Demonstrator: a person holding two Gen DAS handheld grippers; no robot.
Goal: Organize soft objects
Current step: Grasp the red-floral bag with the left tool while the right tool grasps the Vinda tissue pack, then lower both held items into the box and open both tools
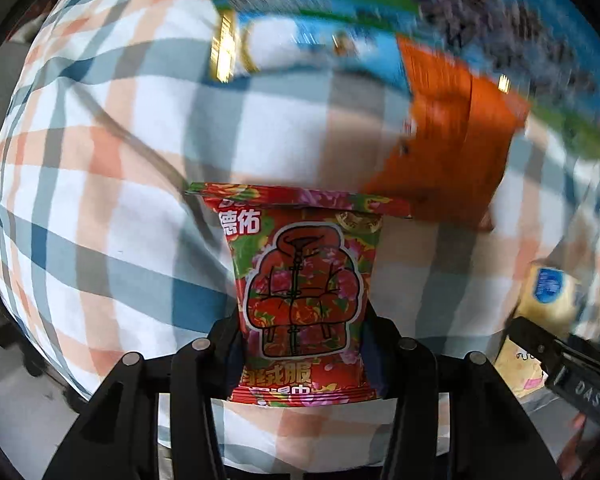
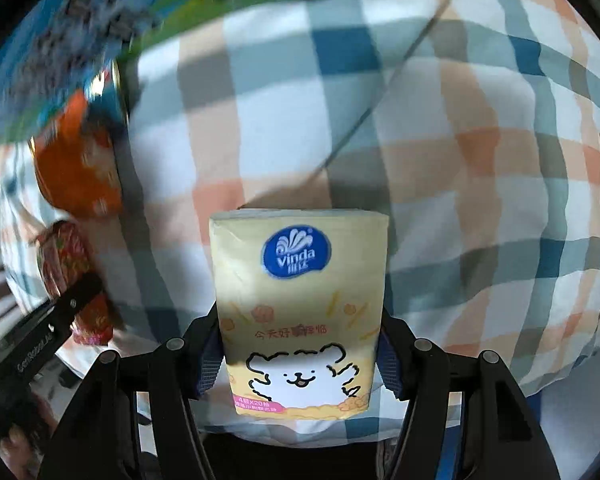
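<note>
On the red floral packet [image 1: 304, 292] that I hold in the left tool [image 1: 302, 344], white characters "德佑" stand at the upper left beside a quilted-jacket drawing; the yellow characters at its foot are only partly legible. On the yellow tissue pack [image 2: 300, 312] in my right tool [image 2: 300, 356], a blue oval reads "Vinda", an orange line of Chinese script crosses the middle, and a pink strip at the bottom reads "4层×20抽". The black tool body at the far right of the left wrist view [image 1: 580, 384] bears "DAS"; print on the blurred packs behind cannot be read
</note>
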